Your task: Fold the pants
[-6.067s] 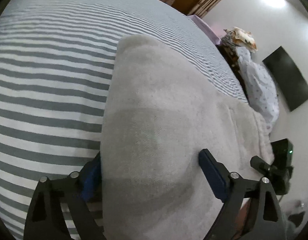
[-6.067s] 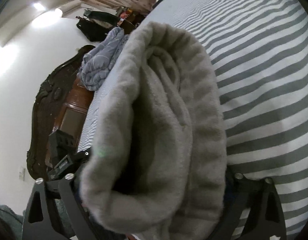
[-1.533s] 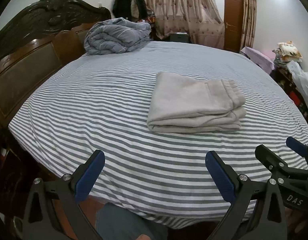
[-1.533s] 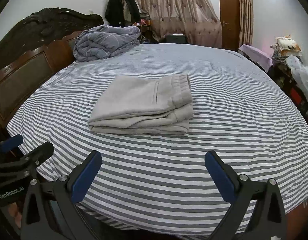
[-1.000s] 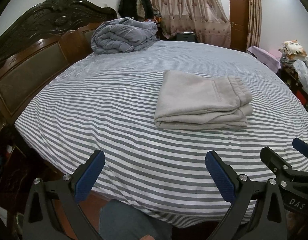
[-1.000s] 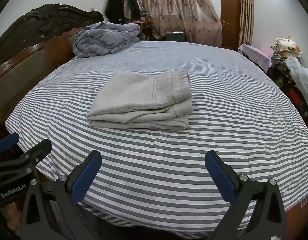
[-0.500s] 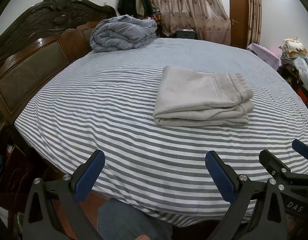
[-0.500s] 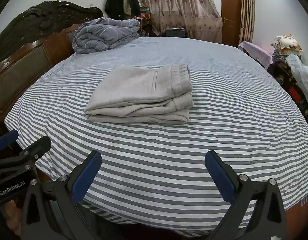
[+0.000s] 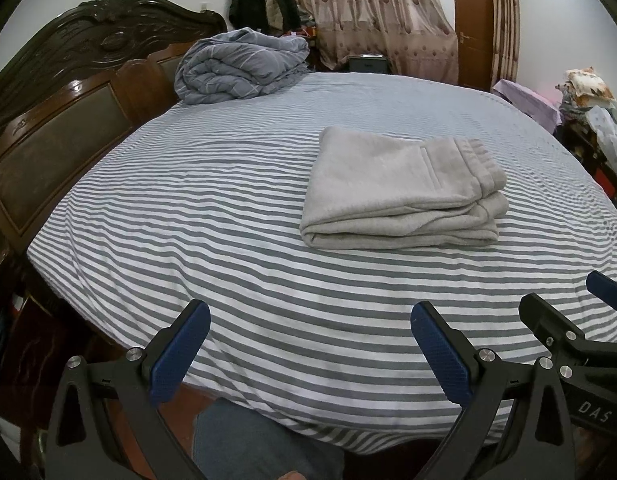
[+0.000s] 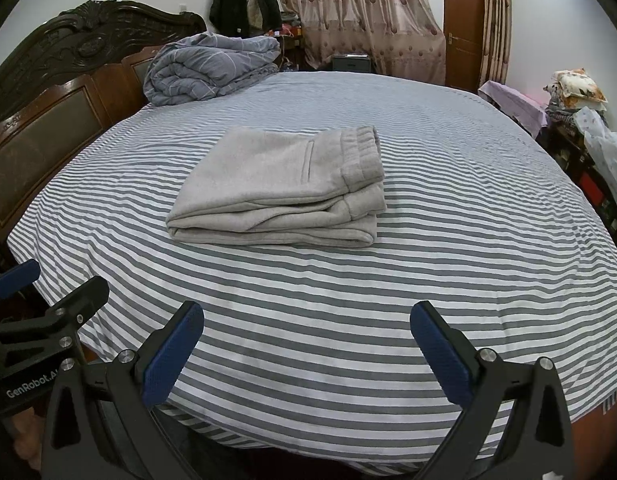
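1. The bed [image 9: 236,240] is wide and its striped sheet lies bare all round the pants [image 9: 396,192] — a broad band of sheet runs between them and the near edge. A dark carved headboard [image 9: 68,92] walls the left side, with a bundled grey duvet [image 9: 240,66] in the far left corner.
2. The left gripper [image 9: 308,344] hovers over the near edge with its blue pads spread wide, holding nothing and touching nothing. The right gripper [image 10: 306,344] is likewise splayed and empty, just beside it.
3. The pants [image 10: 284,196] sit folded in a flat grey stack mid-bed, well apart from both tools. The long axis runs left to right — ribbed waistband at the right end, the rounded fold at the left, layered edges facing the near side.
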Demonstrator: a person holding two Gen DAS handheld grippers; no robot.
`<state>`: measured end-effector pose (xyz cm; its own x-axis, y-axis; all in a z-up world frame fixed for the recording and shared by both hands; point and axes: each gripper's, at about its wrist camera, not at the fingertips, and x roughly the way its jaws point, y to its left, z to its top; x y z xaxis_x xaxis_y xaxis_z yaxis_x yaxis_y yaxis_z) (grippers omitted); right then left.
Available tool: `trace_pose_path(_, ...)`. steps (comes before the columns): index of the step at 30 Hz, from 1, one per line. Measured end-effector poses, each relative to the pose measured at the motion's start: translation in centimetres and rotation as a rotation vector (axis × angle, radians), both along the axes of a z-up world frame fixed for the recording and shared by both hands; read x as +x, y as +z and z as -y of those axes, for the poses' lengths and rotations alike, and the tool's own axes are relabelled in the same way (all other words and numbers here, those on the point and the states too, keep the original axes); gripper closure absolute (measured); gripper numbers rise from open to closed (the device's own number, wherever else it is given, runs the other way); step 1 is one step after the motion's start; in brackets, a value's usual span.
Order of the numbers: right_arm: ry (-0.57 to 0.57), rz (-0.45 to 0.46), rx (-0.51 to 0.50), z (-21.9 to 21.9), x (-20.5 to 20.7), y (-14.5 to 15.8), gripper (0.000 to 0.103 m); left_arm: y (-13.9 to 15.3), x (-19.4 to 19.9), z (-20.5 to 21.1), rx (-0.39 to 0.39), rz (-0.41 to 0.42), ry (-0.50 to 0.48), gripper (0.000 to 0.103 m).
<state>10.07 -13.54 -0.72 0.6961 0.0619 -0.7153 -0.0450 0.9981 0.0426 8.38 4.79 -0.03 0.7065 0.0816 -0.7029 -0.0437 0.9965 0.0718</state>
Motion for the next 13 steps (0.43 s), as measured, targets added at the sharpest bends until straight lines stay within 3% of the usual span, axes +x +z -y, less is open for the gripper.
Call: trace_pose_path(13,-0.007,-0.004,-0.002,0.80,0.14,-0.34,0.001,-0.35,0.03,0.12,-0.008,-0.005,-0.004,0.004)
